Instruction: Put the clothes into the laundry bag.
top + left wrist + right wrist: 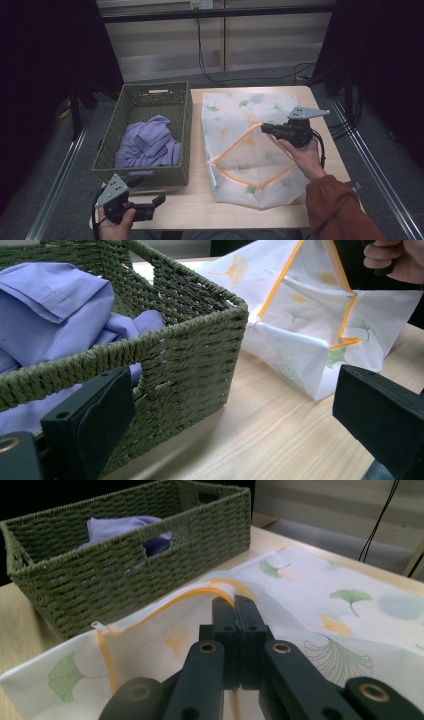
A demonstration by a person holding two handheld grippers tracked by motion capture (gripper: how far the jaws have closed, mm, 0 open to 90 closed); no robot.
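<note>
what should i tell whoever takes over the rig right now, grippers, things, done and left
Right gripper: shut on the orange-trimmed edge of the white leaf-printed mesh laundry bag, lifting the opening off the light wooden table.
Left gripper: open, holding nothing, at the near corner of the green woven basket.
Lilac shirt: crumpled inside the basket, untouched.
Done: bag mouth pinched and raised.
Left, likely: take the shirt with the left gripper, put it in the bag.
</note>
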